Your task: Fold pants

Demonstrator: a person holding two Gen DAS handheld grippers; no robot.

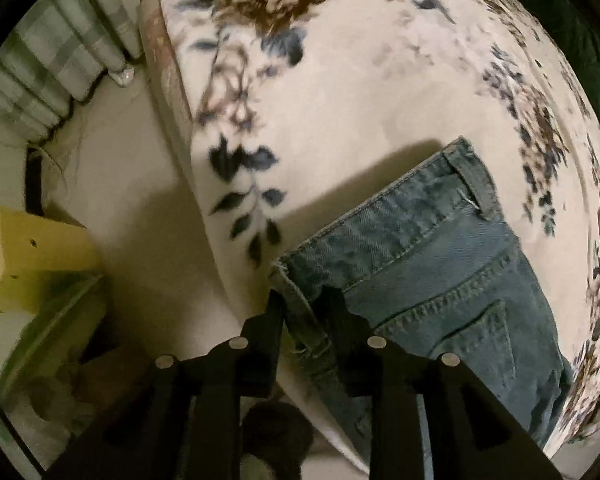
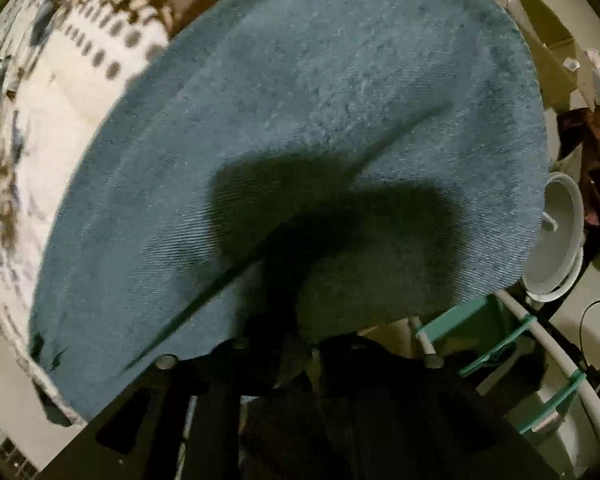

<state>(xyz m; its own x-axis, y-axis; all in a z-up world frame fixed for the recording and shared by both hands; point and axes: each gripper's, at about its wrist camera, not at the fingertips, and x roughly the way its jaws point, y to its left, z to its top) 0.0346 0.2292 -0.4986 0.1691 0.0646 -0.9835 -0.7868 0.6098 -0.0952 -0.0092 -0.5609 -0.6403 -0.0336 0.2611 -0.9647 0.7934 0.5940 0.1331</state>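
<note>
A: Your left gripper [image 1: 302, 300] pinches the waistband edge of the pants [image 1: 432, 264], which lie on the floral blanket [image 1: 360, 100] at the bed's edge.

B: And the right?

A: Your right gripper [image 2: 300, 344] clamps a denim fold; the cloth drapes up and away from it. Lift both hands evenly, keep the edges taut and aligned, and lay them down flat.

pants [image 1: 440, 264] on blanket [image 1: 360, 92], box [image 1: 32, 252] left

Black angular jaws, seemingly round silver screws [image 1: 238, 343].
</note>
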